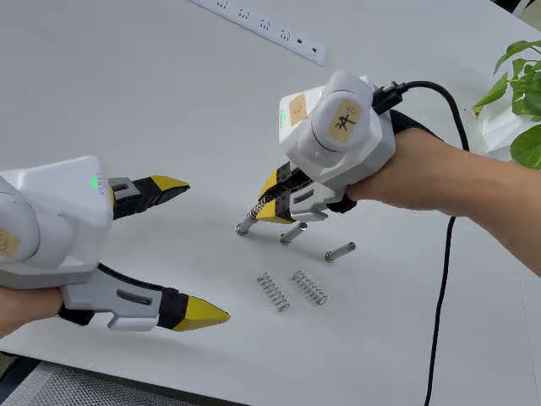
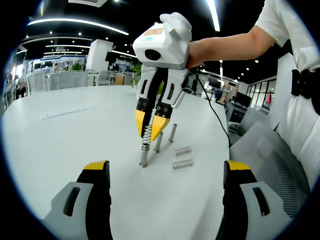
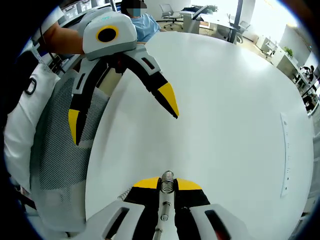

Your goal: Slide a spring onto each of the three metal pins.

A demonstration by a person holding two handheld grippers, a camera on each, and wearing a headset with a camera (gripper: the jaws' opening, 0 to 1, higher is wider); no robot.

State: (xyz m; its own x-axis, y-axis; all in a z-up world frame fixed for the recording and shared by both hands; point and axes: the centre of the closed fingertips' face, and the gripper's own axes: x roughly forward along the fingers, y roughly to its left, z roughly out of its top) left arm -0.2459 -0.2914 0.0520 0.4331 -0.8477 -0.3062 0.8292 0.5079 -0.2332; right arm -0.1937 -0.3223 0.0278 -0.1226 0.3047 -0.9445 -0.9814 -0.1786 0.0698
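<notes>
Three short metal pins stand upright in a row on the white table: left pin (image 1: 246, 227) (image 2: 144, 158), middle pin (image 1: 293, 233) (image 2: 158, 143), right pin (image 1: 341, 250) (image 2: 172, 132). My right gripper (image 1: 269, 210) (image 2: 151, 127) (image 3: 167, 185) is shut on a spring (image 2: 147, 133) (image 3: 167, 180), whose lower end meets the top of the left pin. Two loose springs (image 1: 272, 291) (image 1: 309, 288) lie in front of the pins. My left gripper (image 1: 208, 251) (image 2: 167, 166) (image 3: 124, 125) hovers open to the left, holding nothing.
A white power strip (image 1: 262, 25) lies at the table's far edge, and a potted plant (image 1: 520, 85) stands at the right. A black cable (image 1: 444, 254) trails from the right gripper across the table. A person sits at the table's side in the gripper views.
</notes>
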